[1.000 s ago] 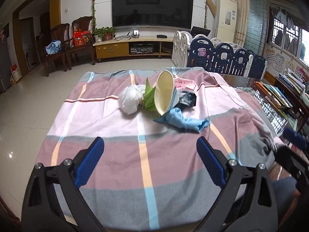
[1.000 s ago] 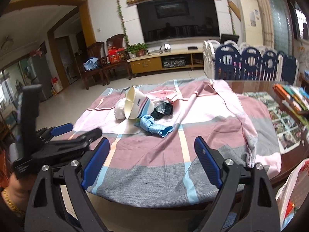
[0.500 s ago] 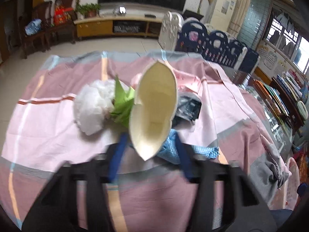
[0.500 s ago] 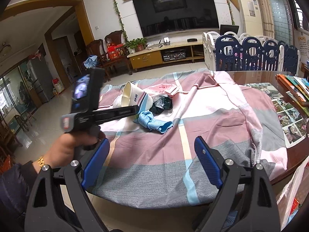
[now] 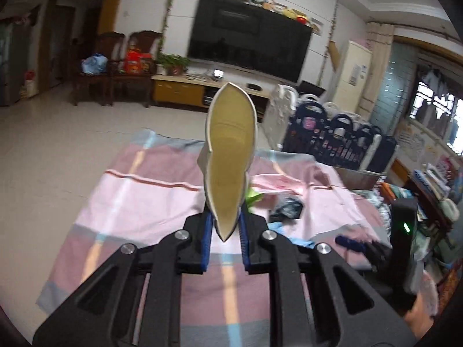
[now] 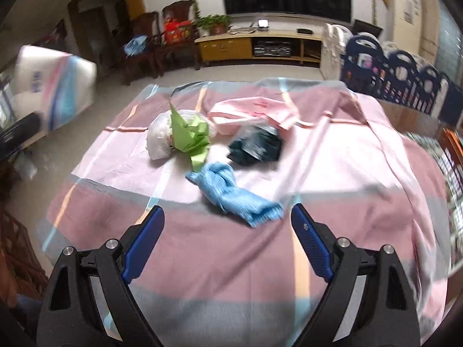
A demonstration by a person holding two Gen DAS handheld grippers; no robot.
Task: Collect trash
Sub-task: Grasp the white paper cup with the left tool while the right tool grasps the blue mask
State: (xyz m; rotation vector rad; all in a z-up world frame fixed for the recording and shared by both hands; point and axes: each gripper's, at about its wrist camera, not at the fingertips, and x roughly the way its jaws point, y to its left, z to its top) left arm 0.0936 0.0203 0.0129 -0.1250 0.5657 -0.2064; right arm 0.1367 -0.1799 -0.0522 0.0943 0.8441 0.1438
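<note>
A dark television (image 5: 249,44) hangs on the far white wall above a low yellow cabinet (image 5: 176,94); wooden chairs (image 5: 121,66) stand left on pale floor tiles (image 5: 52,144).

Left tongs (image 5: 225,241) just clamped squashed paper cup (image 5: 228,156), lifted off table, right tongs (image 6: 227,231) nearer trash

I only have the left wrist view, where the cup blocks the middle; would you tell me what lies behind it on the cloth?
Observer: A white bag lies there, touching the green paper.
Operator: Thank you. Is the right tool holding anything?
Observer: No, the right tool is open and empty, pointing at the blue rag.
Operator: And what does the cup look like from outside?
Observer: The cup is white outside, with blue and pink stripes.
</note>
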